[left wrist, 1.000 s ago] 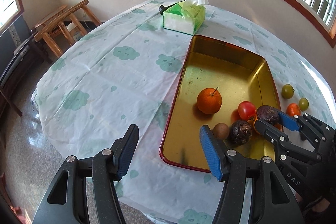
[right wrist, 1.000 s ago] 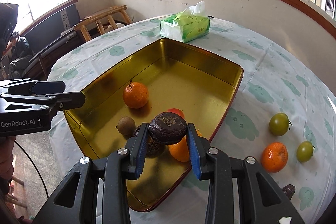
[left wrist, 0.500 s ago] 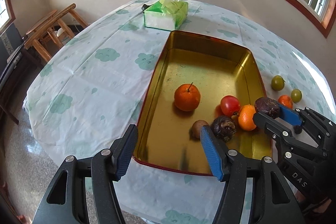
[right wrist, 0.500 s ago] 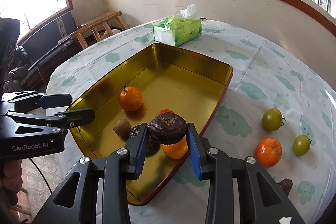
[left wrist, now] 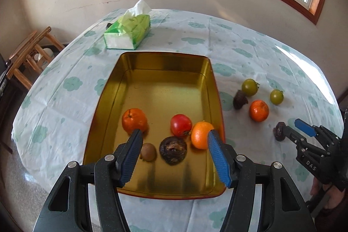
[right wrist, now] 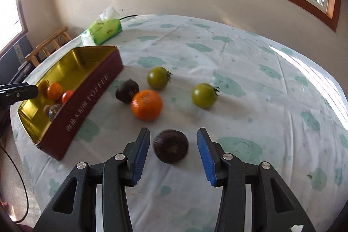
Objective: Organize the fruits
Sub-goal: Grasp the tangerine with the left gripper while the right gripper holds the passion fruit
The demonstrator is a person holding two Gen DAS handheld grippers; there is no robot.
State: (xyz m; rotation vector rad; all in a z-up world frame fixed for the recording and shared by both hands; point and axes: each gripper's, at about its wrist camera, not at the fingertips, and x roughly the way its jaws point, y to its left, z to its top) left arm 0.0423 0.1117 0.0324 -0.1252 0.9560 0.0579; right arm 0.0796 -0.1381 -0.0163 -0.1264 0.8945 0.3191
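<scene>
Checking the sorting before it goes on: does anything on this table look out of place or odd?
Five fruits still lie on the tablecloth beside the tin: two green tomatoes, an orange and two dark wrinkled fruits. One dark fruit sits between the right gripper's opening jaws, untouched by either.

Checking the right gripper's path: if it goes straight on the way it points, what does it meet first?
Probably the dark purple fruit on the tablecloth, between the right gripper's opening jaws, untouched by the pads; depth is unclear.

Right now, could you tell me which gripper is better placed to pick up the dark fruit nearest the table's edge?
Right. Its opening fingers flank the dark fruit; the left gripper hovers over the tin.
</scene>
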